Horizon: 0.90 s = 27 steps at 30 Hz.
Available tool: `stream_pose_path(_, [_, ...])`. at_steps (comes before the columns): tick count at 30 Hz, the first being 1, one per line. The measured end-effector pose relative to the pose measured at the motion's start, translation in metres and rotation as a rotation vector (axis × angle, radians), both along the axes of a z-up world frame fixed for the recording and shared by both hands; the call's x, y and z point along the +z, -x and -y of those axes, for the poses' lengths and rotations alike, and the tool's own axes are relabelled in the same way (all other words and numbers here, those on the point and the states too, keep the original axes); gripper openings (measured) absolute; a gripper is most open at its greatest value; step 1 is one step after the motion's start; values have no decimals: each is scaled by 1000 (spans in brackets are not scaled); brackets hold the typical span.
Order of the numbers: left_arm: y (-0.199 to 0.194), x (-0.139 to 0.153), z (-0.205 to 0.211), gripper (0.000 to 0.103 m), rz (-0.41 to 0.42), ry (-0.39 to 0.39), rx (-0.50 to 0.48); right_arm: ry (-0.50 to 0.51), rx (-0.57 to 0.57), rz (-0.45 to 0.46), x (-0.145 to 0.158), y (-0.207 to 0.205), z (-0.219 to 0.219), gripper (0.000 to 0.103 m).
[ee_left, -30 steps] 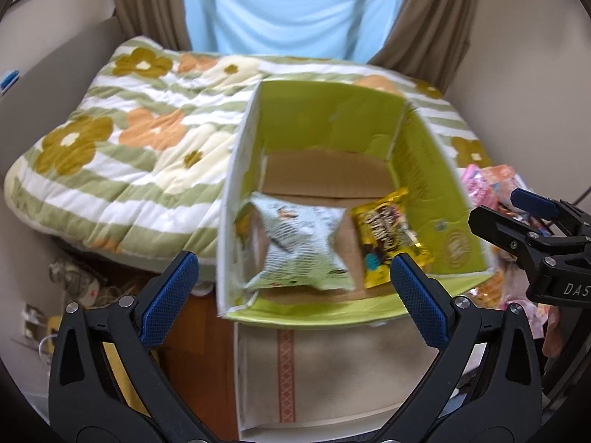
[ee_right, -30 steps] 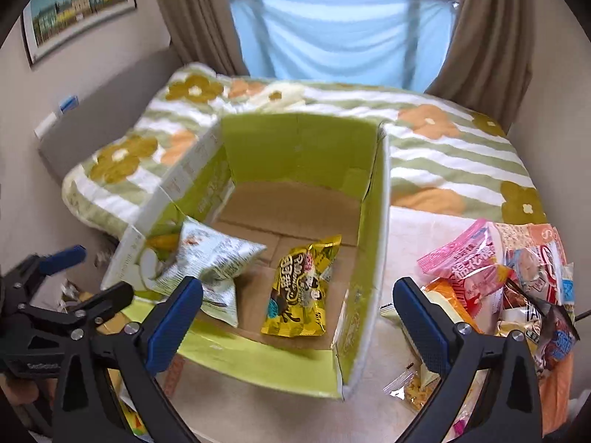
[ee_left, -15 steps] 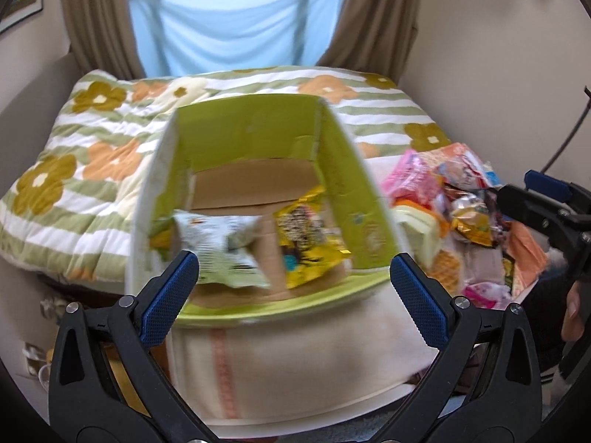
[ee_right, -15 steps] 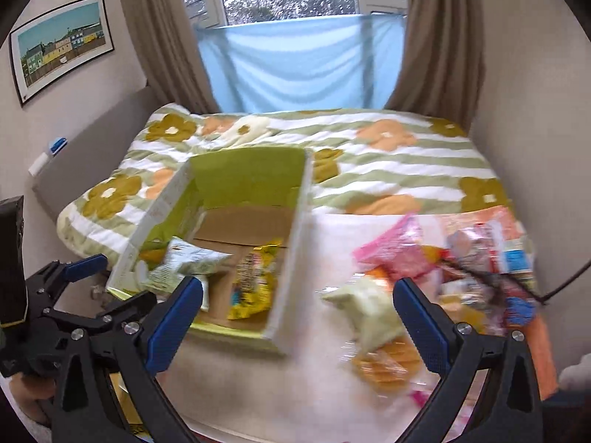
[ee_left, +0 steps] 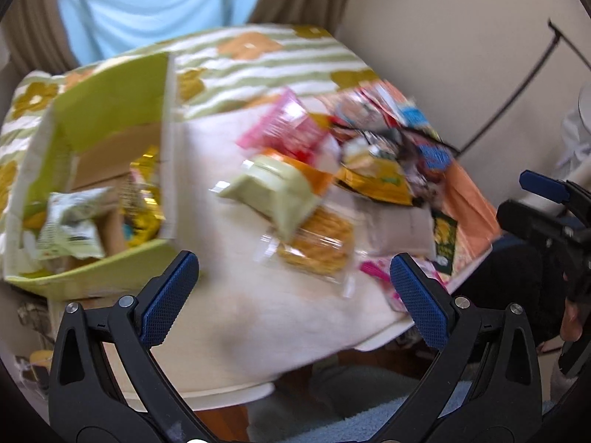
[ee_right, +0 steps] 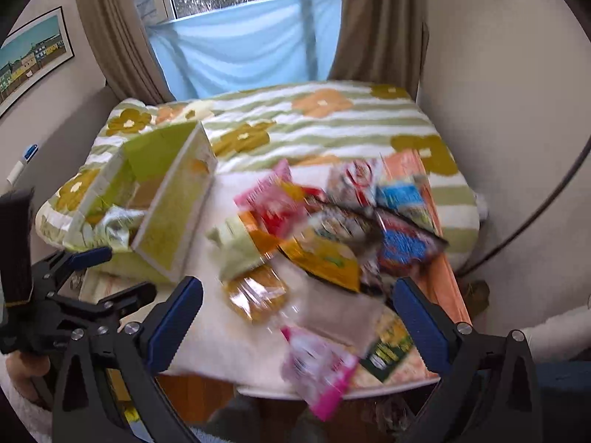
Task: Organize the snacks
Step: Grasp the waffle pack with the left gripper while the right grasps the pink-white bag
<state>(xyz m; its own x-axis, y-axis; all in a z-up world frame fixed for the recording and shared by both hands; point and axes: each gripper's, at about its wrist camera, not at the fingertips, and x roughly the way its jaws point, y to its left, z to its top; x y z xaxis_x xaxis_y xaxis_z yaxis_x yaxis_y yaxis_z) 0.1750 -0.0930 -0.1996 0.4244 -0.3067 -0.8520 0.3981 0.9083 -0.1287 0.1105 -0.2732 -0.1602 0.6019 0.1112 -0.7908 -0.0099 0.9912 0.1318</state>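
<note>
A green cardboard box stands at the table's left end. It holds a pale green snack bag and a yellow snack bag. A pile of loose snack packs lies to its right: a pale green bag, a clear pack of orange crackers, a pink pack and several more. My left gripper is open and empty above the table's near edge. My right gripper is open and empty above the pile; a pink pack lies between its fingers.
The table has a white cloth and stands against a bed with a flowered green-striped cover. Walls close in on the right. A dark cable runs down the right wall. Blue carpet lies below the near edge.
Both views have swung right, from the box toward the snack pile. The box now sits at the left edge of each view. Both grippers stay open and empty.
</note>
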Motion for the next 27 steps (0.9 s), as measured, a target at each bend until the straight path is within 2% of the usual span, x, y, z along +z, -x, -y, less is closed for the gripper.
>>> stream_pose_path(6, [-5,-33,44,102,-58,-86,-64,-48,40,-83,-36,12,24,103])
stream_pose_path(10, [-20,-57,52,102,-115,-112,-95,-85,51,-138,-66,16,32,103])
stream_pose_path(16, [-43,-100,65,102,-211,-145,-163,-145,10,-210,-106,16,27,103])
stream_pose_path(22, [-58,-128,69,102,-253,-148,-208,-198,-66,-274,-138,11,22,103])
stream_pose_path(27, [-62,-137,74,102,-215,-171,-256,-177,-106,-298,-150,8,13,103])
